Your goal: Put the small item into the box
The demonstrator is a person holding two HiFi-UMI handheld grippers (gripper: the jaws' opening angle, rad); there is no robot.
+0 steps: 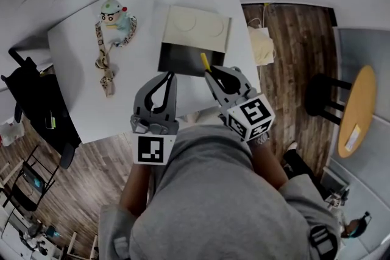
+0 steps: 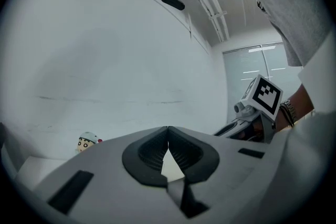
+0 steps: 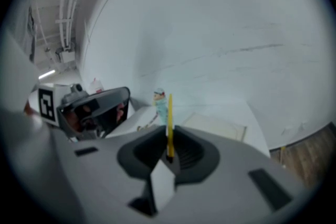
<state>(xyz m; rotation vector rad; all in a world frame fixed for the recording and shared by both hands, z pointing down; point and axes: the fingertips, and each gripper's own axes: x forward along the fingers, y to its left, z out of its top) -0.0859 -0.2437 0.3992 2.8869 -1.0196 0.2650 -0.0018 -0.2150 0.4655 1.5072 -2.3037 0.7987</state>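
grey sweatshirt, grey grippers w/ b&w cubes

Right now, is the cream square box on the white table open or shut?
Open: the cream square box has its lid folded back flat, baring the dark inside.

Table white, smooth, matt. Box looks like card, dark and matt inside; its lid cream paperboard, matt, with two faint round embossings. Yellow stick smooth, plastic-like, slight sheen. Left gripper and right gripper grey matt plastic; pads black, ribbed, rubbery-looking. Marker cube matt white with black print. Toy figure glossy plastic, its strap woven cloth. Floor dark wood planks, grain visible. Sweater grey knit cloth
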